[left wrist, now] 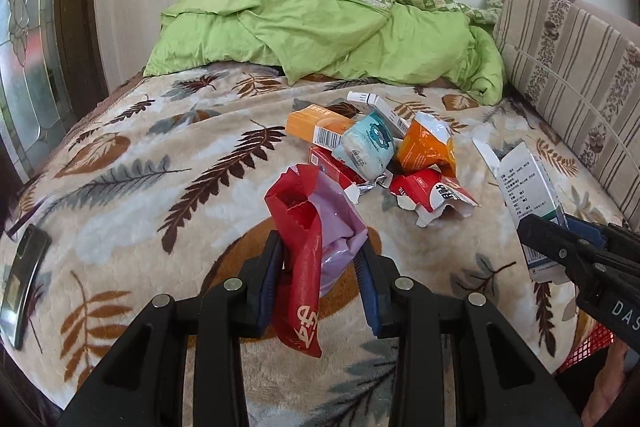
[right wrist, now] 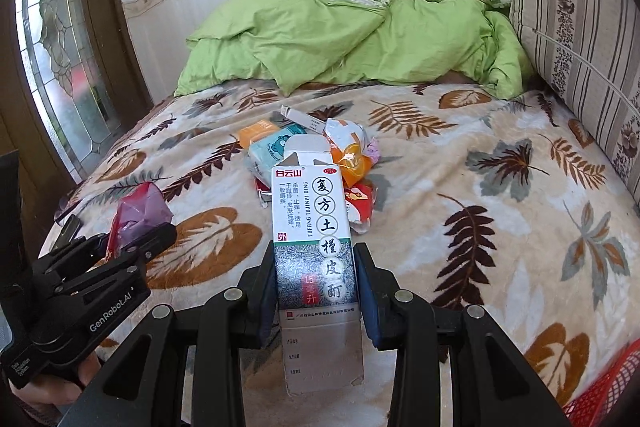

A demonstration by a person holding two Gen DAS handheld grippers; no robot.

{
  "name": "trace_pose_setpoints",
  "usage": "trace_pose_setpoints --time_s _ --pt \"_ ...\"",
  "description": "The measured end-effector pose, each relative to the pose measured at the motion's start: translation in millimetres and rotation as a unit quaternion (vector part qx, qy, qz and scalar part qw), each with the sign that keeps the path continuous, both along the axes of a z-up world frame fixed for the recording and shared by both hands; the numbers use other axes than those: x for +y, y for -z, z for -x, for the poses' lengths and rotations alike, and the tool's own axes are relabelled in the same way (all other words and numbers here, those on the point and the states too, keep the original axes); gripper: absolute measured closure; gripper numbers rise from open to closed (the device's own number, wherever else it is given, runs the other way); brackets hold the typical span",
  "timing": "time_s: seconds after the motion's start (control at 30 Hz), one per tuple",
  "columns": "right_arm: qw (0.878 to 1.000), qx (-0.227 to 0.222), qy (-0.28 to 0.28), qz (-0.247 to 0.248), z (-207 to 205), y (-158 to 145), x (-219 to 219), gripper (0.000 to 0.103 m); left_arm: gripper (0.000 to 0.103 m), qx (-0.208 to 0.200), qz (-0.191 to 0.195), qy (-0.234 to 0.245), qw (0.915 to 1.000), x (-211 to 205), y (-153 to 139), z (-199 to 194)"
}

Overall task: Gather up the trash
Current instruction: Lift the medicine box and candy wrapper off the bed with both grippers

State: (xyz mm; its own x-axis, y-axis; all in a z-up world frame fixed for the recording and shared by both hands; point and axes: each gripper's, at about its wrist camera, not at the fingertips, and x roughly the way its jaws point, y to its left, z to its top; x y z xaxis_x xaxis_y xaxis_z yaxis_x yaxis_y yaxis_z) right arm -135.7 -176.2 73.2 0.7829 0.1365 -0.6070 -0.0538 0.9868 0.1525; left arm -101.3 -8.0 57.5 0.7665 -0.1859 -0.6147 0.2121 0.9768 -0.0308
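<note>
My left gripper is shut on a crumpled red and lilac wrapper, which hangs down between its blue pads over the bed. My right gripper is shut on a white medicine box with an open top flap. That box and the right gripper also show at the right edge of the left wrist view; the left gripper with its wrapper shows at the left of the right wrist view. A pile of trash lies mid-bed: orange boxes, a blue tissue pack, red cartons.
A leaf-patterned blanket covers the bed, with a green duvet at its head and a striped cushion on the right. A dark phone lies near the left edge. A red mesh basket shows at bottom right.
</note>
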Motion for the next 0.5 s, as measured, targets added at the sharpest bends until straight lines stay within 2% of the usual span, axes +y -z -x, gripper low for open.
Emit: trace_pose_setpoints --time_s 0.5 --pt "1.0 0.015 0.007 -0.013 -8.4 6.6 -3.7 0.065 0.069 -0.004 -0.008 0.006 0.9999 -6.5 0.4 -1.0"
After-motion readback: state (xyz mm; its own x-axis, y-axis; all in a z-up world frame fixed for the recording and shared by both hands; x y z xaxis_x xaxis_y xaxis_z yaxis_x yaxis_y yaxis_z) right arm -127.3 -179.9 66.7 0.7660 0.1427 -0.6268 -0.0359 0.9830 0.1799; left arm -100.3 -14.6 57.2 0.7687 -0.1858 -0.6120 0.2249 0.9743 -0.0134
